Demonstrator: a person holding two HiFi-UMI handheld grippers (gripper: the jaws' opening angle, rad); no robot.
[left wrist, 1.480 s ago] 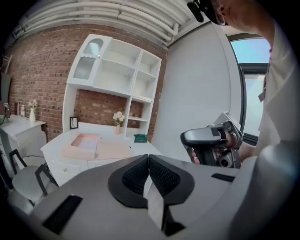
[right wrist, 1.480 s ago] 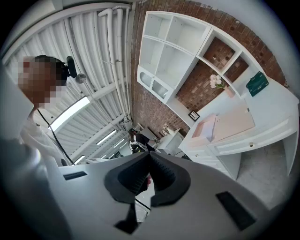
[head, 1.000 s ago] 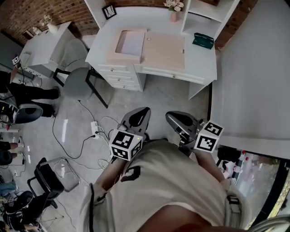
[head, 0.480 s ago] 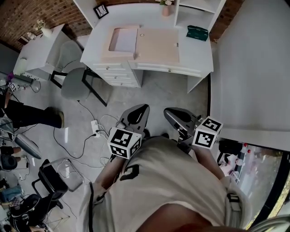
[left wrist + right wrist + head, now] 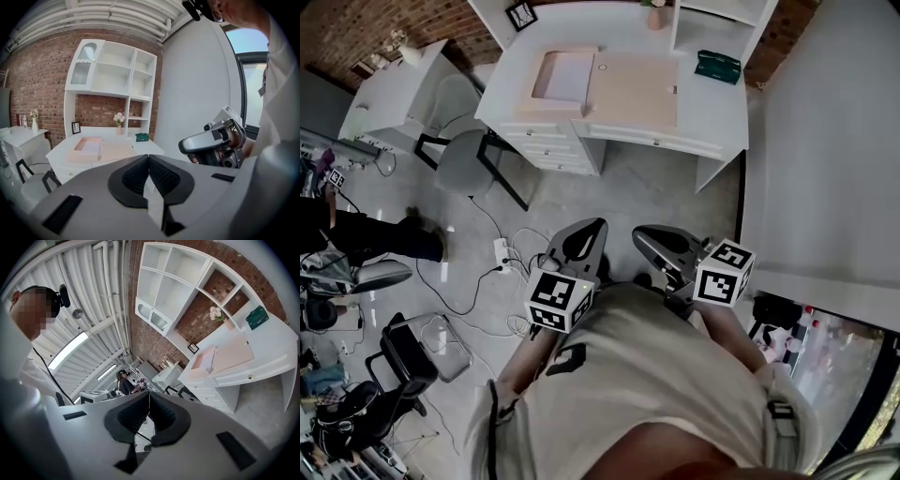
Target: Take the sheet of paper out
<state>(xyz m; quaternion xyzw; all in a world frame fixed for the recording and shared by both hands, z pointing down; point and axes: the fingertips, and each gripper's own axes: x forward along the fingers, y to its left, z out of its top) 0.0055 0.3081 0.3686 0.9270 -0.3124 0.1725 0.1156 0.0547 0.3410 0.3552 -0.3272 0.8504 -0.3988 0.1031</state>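
On the white desk [image 5: 712, 112] across the room lies an open pink box [image 5: 544, 101] with a pale sheet of paper [image 5: 565, 77] inside it; its flat pink lid [image 5: 633, 92] lies to the right. The box [image 5: 86, 149] also shows in the left gripper view, and the box [image 5: 204, 361] in the right gripper view. My left gripper [image 5: 584, 236] and right gripper [image 5: 656, 241] are held close to my body, well short of the desk. Both are shut with nothing between the jaws.
A grey chair [image 5: 469, 161] stands left of the desk. Cables and a power strip [image 5: 502, 251] lie on the floor ahead. A green box [image 5: 717, 66] sits on the desk's right part, a white shelf unit [image 5: 112, 75] above it. A white wall [image 5: 825, 141] runs along the right.
The desk and floor have shifted slightly in the head view as the person moves. Both grippers stay shut in front of the body.
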